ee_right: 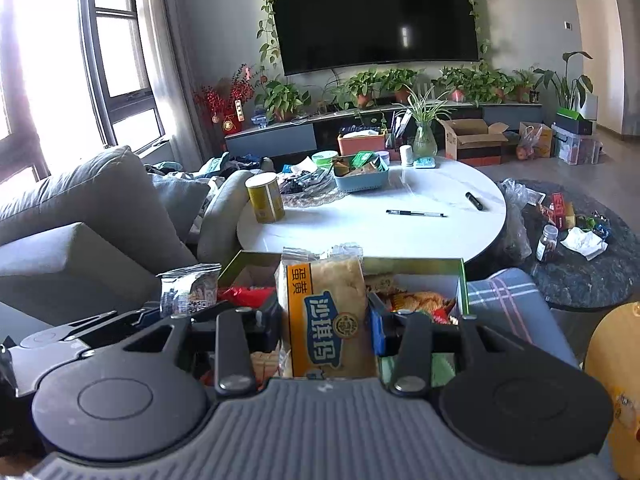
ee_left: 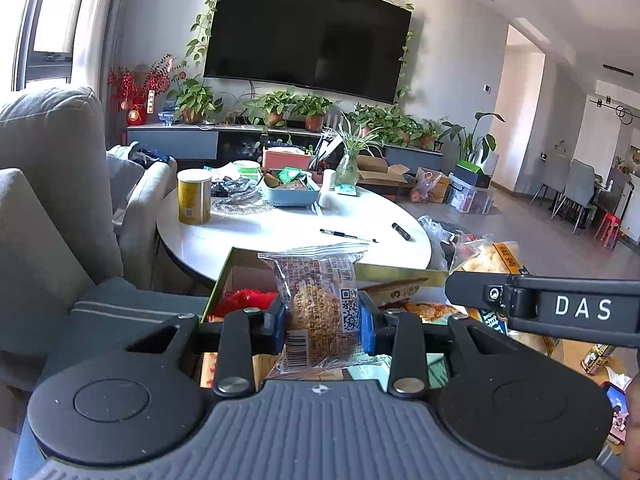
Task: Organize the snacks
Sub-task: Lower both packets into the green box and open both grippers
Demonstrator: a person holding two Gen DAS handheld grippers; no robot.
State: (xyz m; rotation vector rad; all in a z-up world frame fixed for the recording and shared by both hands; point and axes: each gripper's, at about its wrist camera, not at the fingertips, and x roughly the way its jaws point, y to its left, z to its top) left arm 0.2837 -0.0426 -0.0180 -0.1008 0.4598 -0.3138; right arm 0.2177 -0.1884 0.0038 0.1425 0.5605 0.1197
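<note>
Living-room clutter behind, white round surface (ee_left: 280,228) ahead. Left claw (ee_left: 323,322) pinches a clear-wrapped cookie (ee_left: 320,312), right claw (ee_right: 326,326) pinches a yellow pastry pack (ee_right: 328,316), both over the open snack box (ee_right: 462,276), probably for dropping in.

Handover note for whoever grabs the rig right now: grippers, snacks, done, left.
Left gripper: shut on the clear-wrapped round cookie pack, held upright above the box.
Right gripper: shut on the yellow egg-yolk sachima pack, also above the box.
Green-rimmed snack box: open below both grippers, in front of the white round table; red and orange packets already lie inside.
Done: both packs are gripped and held.
Left: place both packs, presumably in the box, and release. More snack wrappers lie on the dark side table to the right; they may need sorting too.
</note>
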